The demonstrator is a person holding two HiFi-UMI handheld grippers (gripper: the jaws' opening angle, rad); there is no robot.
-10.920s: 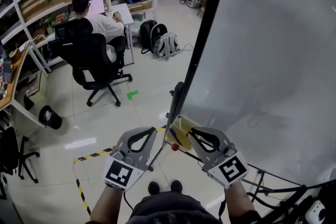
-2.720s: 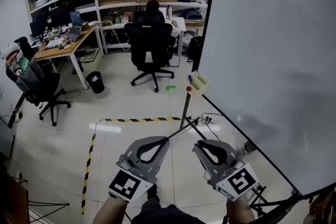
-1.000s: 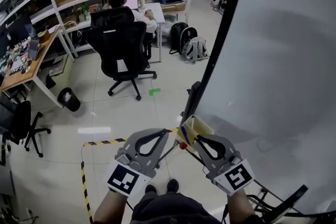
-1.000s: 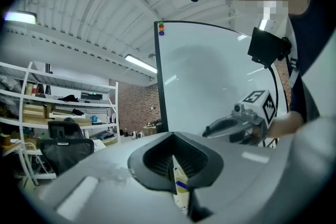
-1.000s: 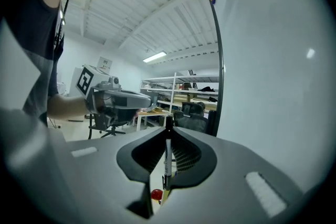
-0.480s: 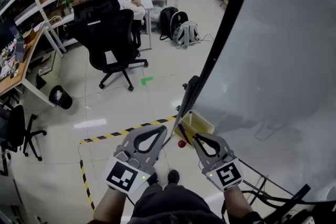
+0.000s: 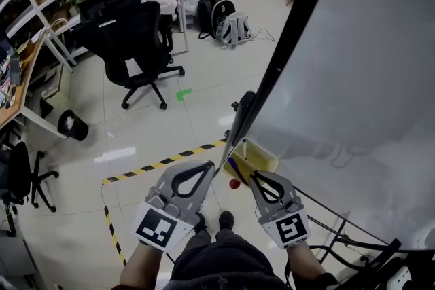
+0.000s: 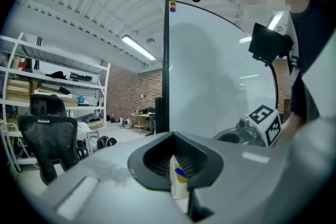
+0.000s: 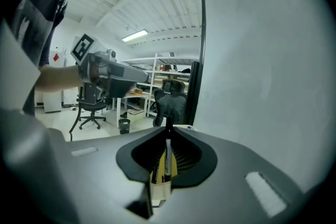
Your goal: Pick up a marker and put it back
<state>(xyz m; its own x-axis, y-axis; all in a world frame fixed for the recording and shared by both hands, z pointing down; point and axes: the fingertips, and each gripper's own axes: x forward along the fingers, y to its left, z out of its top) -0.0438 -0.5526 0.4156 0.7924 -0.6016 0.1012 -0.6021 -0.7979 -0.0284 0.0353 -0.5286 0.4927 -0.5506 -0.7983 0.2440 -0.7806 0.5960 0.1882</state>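
A yellow marker holder [image 7: 257,158] hangs at the lower corner of the whiteboard [image 7: 367,78], with a blue-marked marker [image 7: 234,166] lying in it. My right gripper [image 7: 252,176] points at the holder from just below. In the right gripper view a thin white-and-black marker [image 9: 167,160] sits lengthwise between the jaws, and my right gripper [image 9: 168,134] is shut on it, with the holder [image 9: 157,189] showing behind. My left gripper [image 7: 206,170] hovers left of the holder with its tips together. The left gripper view shows the holder [image 8: 178,186] through the slit.
A red round piece [image 7: 234,183] hangs under the holder. The whiteboard's black frame [image 7: 272,78] and stand legs [image 7: 333,221] run beside me. Yellow-black floor tape [image 7: 163,163], a person on an office chair [image 7: 132,30], backpacks [image 7: 224,27] and a bin [image 7: 71,125] lie beyond.
After standing back from the board, I am close to the holder again. Over the last second both grippers have edged nearer its lower corner; the jaws look unchanged.
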